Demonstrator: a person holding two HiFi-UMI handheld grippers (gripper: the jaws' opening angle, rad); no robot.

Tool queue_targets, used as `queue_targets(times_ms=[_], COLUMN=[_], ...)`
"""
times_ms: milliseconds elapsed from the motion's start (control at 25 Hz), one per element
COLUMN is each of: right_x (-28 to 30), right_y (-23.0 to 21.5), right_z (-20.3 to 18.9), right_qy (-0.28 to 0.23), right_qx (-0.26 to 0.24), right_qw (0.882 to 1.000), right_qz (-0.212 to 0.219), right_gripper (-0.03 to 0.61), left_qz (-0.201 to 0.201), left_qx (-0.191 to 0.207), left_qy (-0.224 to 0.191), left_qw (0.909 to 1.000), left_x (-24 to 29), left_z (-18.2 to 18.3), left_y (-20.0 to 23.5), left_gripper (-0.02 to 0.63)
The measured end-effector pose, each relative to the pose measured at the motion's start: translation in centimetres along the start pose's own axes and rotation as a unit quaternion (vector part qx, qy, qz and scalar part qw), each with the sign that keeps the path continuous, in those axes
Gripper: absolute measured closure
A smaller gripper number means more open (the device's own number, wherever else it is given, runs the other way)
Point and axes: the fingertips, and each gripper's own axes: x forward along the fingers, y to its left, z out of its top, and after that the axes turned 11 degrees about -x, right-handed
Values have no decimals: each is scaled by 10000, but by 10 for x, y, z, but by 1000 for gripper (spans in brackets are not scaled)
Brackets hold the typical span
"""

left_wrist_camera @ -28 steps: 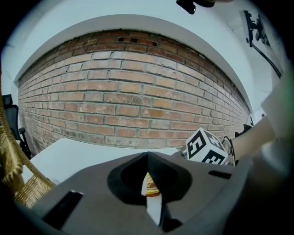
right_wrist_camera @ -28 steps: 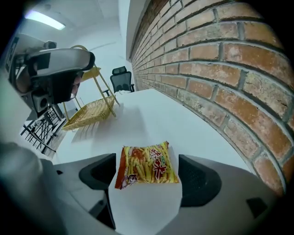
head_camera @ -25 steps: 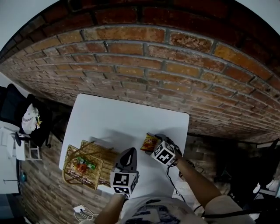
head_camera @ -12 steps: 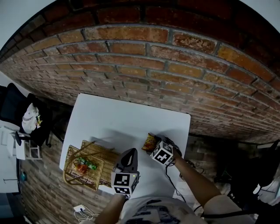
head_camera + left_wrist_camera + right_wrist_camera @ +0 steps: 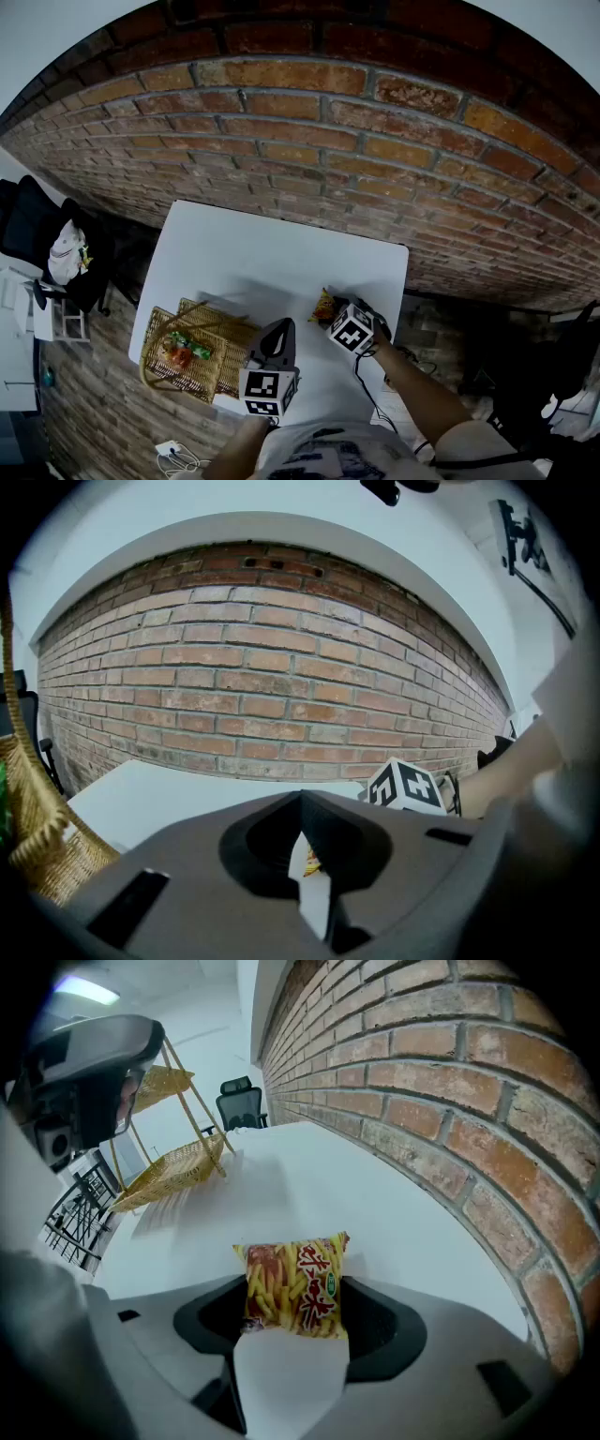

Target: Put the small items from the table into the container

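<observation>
Right fingers (image 5: 441, 1358) have begun closing on the crinkly snack packet (image 5: 295, 1288); left fingers (image 5: 384, 883) together.

Left gripper (image 5: 280, 325): dark grey moulded shell that tapers to a point; jaws together.
Left marker cube (image 5: 266, 392): white faces, each with a black square marker.
Right gripper (image 5: 331, 315): same dark grey shell, with a rounded recess behind the jaws; jaws closing on the snack packet (image 5: 294, 1285) between them.
Right marker cube (image 5: 352, 330): white, with black square markers.
Cable (image 5: 362, 380): thin and black, running from the right gripper along the forearm.
Shirt (image 5: 323, 457): light, with a dark print on the front.
Sleeve (image 5: 473, 441): short and pale.
</observation>
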Motion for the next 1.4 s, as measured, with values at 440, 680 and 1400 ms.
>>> queue_targets(times_ms=[440,680,1400], right_x=[-17,-41,-130], right_y=[16,28,75], right_z=[-3,-4,23], right_qy=[-62,-210,-896], right_qx=[180,377,1168], right_qw=[9998,9988,9809], right_qz=[-113,-248,-1272], right_gripper=[312,313,313], left_qz=[70,28,-445], left_qx=[51,83,539], left_qy=[-173,-166,-500], left_qw=[9998,9998,9963], left_x=[-24,-42,-116], left_z=[5,7,21], left_y=[2,-7,-24], left_gripper=[565,565,565])
